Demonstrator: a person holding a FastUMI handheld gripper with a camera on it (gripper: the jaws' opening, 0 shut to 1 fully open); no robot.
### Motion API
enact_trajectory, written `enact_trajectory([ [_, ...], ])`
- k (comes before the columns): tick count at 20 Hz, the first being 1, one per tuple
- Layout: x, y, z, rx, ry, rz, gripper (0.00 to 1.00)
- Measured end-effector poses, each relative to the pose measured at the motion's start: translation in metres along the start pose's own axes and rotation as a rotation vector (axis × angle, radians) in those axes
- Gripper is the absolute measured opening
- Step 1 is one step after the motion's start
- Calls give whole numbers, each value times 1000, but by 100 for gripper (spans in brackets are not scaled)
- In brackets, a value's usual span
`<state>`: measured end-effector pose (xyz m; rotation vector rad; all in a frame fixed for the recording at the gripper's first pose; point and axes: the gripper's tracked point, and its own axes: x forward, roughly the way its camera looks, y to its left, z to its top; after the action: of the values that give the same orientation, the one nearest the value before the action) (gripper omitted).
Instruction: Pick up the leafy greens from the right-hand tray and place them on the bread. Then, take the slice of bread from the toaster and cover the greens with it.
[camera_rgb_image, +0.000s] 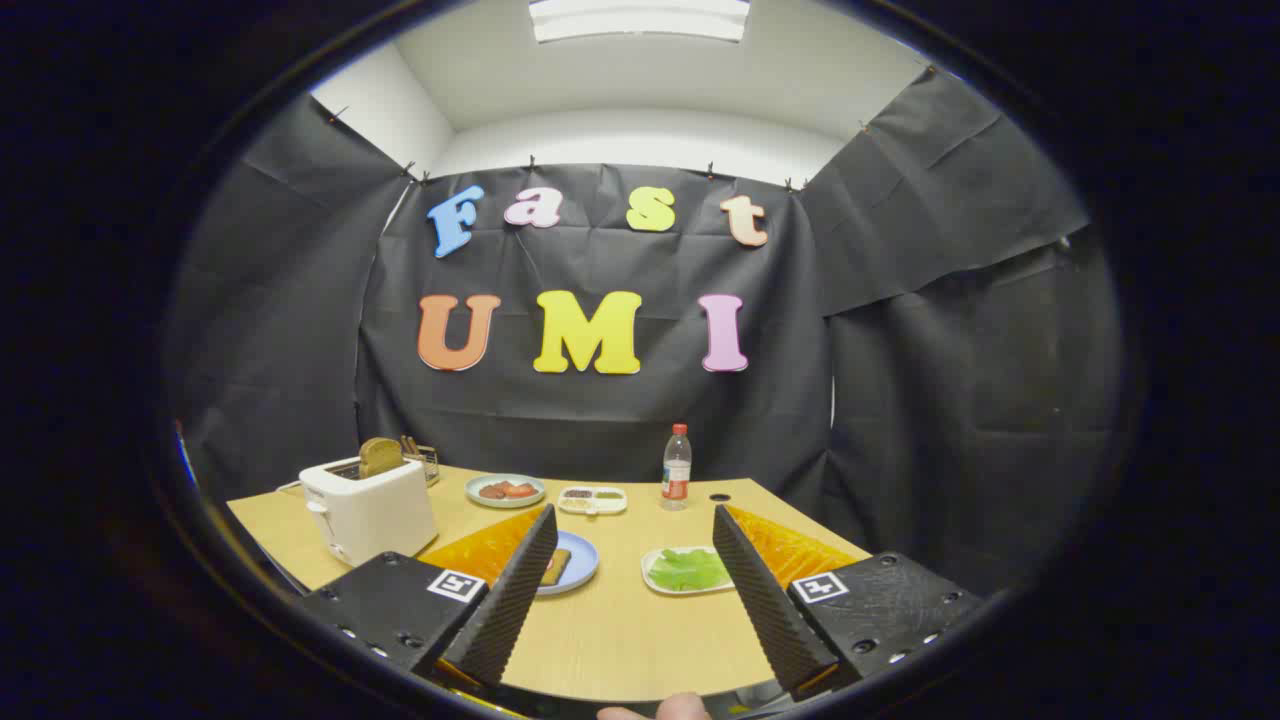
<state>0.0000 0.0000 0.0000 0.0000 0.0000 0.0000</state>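
My claw hangs above the near part of the desk with its fingers spread wide and nothing between them but bare wood. By my reckoning nothing of the task is done yet: both steps are ahead of me.

I take the blue plate as my landmark; it sits just beyond my left finger, which hides part of it. On it lies a dark square slice of bread, with no greens on top as far as I can see. Just to the right of the blue plate, near my right finger, is the white tray holding the leafy greens. They look like a flat, bright green pile of ruffled leaves, lying loose and low in the tray; I judge them light and floppy, so a pinch from above would be needed.

To the left of the blue plate and a little farther back stands the white toaster, with a browned slice of toast standing up out of its slot, untouched. Behind the toaster is a small wire rack.

Beyond the blue plate sits a pale green plate with reddish food, then a small divided dish, and farther right a clear bottle with a red cap and label.

Left to do: lift the greens, lay them on the bread, then fetch the toast and cover them.
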Motion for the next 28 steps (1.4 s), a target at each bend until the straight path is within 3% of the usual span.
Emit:
enact_trajectory([
  [18,-1,1,12,-11,-36,4,95],
  [28,29,-15,-4,-16,45,22,95],
])
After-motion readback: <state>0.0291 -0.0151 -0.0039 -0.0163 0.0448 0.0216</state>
